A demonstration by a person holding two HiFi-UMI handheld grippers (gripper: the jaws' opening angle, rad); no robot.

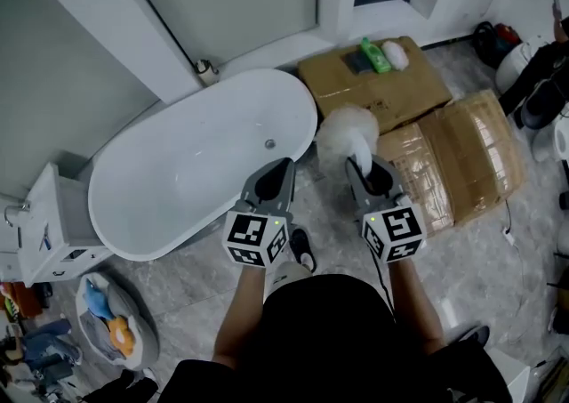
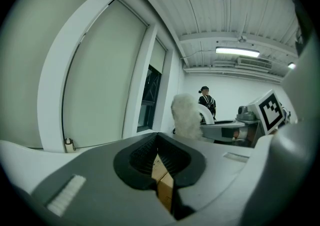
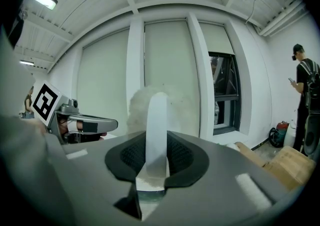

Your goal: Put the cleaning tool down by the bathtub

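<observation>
A white bathtub (image 1: 178, 174) fills the left of the room, its long axis running from near left to far right, with flattened cardboard (image 1: 462, 161) spread over the floor to its right. A person stands at the tub's near right end with a gripper in each hand, both reaching away toward the far wall.

The right gripper (image 1: 358, 164) carries the cleaning tool (image 1: 345, 132). Its jaws are clamped on the tool's pale handle (image 3: 156, 120), which stands between the pads and runs straight out along the gripper's own line. The fluffy white head is the far end, so the tool's long axis points away from the person. The tool is held in the air over the strip of floor between the tub's rounded right end and the edge of the cardboard.

The left gripper (image 1: 281, 167) hangs over the tub's near right rim, and its jaws stand a narrow gap apart with nothing between them.

The tub lies just to the left of the tool, and the floor beside it is directly below. Although the left gripper is nearer the tub, the right one bears the load. Setting the tool down looks to call for little more than lowering it there, probably with the head kept clear of the cardboard edge.
</observation>
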